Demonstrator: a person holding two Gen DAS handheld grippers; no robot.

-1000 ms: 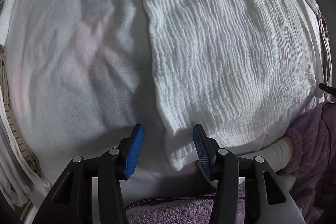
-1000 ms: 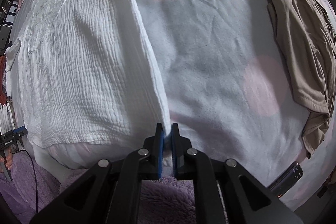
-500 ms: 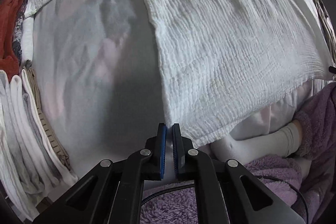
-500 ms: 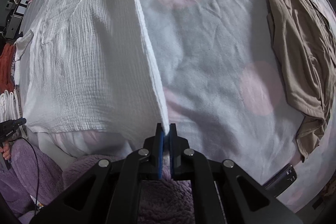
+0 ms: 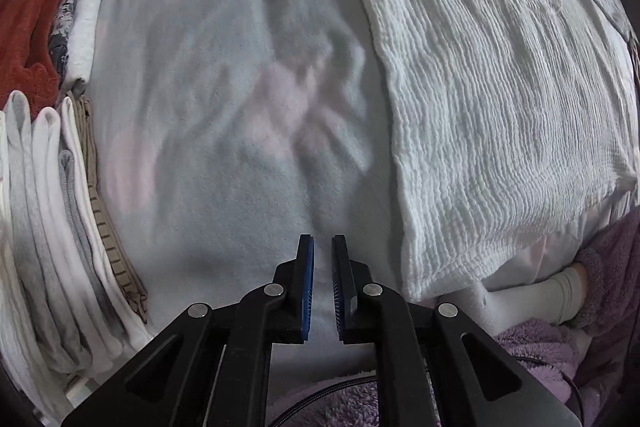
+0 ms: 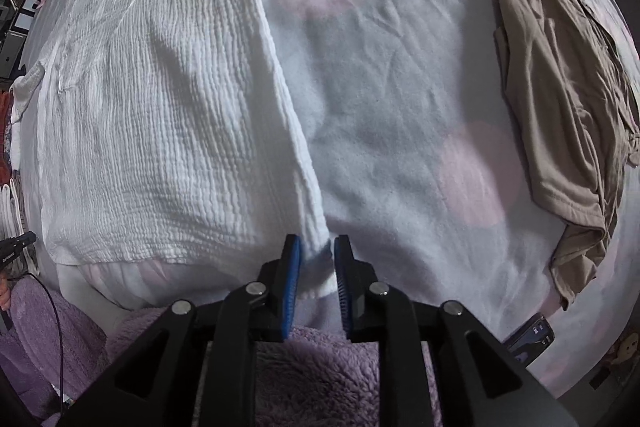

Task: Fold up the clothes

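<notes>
While the white crinkled garment [image 6: 152, 115] is lying spread on the pale blanket [image 6: 400, 107], the right gripper [image 6: 316, 251] is opening with the garment's near corner sitting loose between its jaws; the left gripper [image 5: 322, 251], opening slightly, is gripping nothing, left of the garment [image 5: 500, 107].

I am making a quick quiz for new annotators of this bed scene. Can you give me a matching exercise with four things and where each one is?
Things:
1. white crinkled garment
2. tan garment
3. stack of folded clothes
4. phone

Places:
A. at the bed's near edge, below the tan garment in the right wrist view
B. far left of the left wrist view
C. crumpled at the right of the right wrist view
D. spread flat mid-bed

Pairs: 1-D, 2-C, 3-B, 4-A
</notes>
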